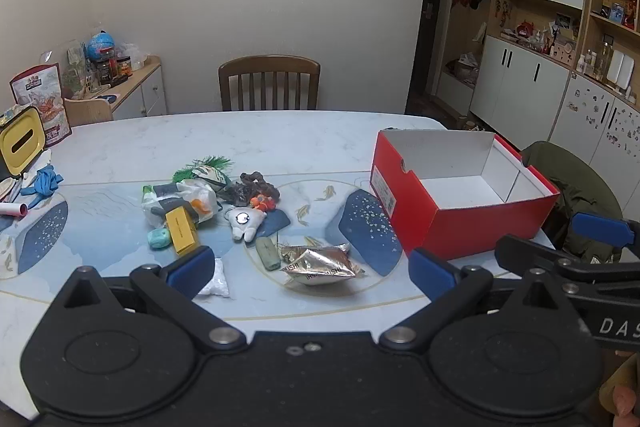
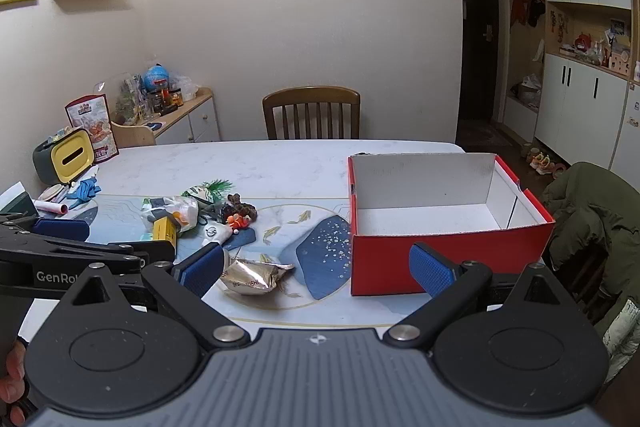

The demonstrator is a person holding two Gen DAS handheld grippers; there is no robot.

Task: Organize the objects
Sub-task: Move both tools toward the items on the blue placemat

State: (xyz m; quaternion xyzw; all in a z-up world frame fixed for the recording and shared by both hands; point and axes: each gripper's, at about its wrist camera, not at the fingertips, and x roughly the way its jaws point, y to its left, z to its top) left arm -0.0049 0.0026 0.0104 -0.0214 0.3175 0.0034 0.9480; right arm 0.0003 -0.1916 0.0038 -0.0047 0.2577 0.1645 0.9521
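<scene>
Both grippers are hovering low in frame with nothing in them: left gripper (image 1: 312, 273) and right gripper (image 2: 316, 269) are each sitting with jaws spread wide. The clutter pile (image 1: 208, 203) is lying center-left on the table (image 1: 280, 139), the gold foil packet (image 1: 320, 265) nearer, the red box (image 1: 460, 195) sitting empty at right. There's maybe a small plush (image 1: 245, 221) in the pile, hard to tell.
</scene>
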